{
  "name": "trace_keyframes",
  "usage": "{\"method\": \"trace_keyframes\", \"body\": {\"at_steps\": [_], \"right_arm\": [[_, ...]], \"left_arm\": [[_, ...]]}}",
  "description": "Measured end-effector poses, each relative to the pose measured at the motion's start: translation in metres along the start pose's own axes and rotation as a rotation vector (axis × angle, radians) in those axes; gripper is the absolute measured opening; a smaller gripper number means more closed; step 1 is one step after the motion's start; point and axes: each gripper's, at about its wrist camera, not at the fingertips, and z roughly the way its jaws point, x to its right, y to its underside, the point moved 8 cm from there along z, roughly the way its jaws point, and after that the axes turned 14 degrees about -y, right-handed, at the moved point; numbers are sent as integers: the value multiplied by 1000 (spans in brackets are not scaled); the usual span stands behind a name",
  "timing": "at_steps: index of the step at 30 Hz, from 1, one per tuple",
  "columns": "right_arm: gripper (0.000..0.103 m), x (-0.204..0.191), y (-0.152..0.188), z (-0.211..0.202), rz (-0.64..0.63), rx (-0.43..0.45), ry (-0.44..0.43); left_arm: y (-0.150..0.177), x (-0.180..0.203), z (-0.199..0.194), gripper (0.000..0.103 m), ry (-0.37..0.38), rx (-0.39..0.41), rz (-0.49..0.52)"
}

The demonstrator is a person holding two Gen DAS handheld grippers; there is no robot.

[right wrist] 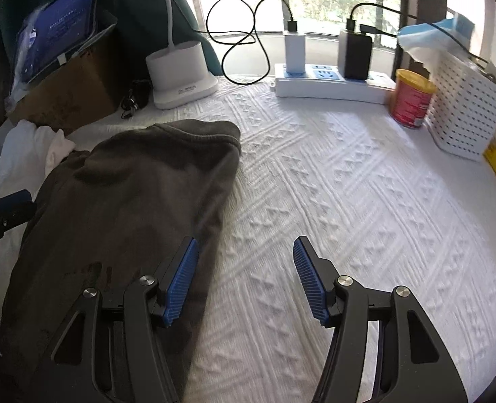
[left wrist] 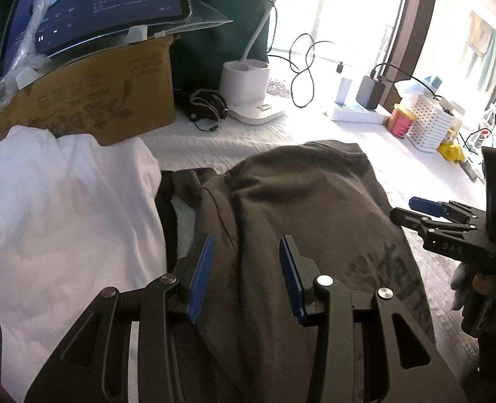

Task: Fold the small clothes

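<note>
A dark grey-brown garment (left wrist: 298, 201) lies folded over on the white textured cloth (left wrist: 264, 137); it also shows at the left of the right wrist view (right wrist: 130, 194). My left gripper (left wrist: 244, 272) is open just above it, holding nothing. My right gripper (right wrist: 244, 278) is open and empty at the garment's right edge, its left finger over the fabric, its right over bare cloth (right wrist: 348, 184). It appears at the right of the left wrist view (left wrist: 412, 210). A white garment (left wrist: 66, 208) lies to the left, partly under the dark one.
A cardboard box (left wrist: 90, 100) with a tablet (left wrist: 96, 3) stands at the back left. A white lamp base (right wrist: 177, 70), a power strip with chargers (right wrist: 332, 82), a red can (right wrist: 412, 99) and a white perforated basket (right wrist: 466, 104) line the back.
</note>
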Motion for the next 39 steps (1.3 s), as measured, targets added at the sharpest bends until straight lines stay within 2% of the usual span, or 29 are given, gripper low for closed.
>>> {"method": "trace_keyframes", "body": {"at_steps": [22, 39], "right_arm": [[62, 30, 62, -79, 64, 69, 51], [62, 58, 103, -159, 120, 175, 108]], "left_arm": [[32, 62, -55, 40, 33, 58, 58], [52, 133, -102, 41, 104, 108, 126]]}}
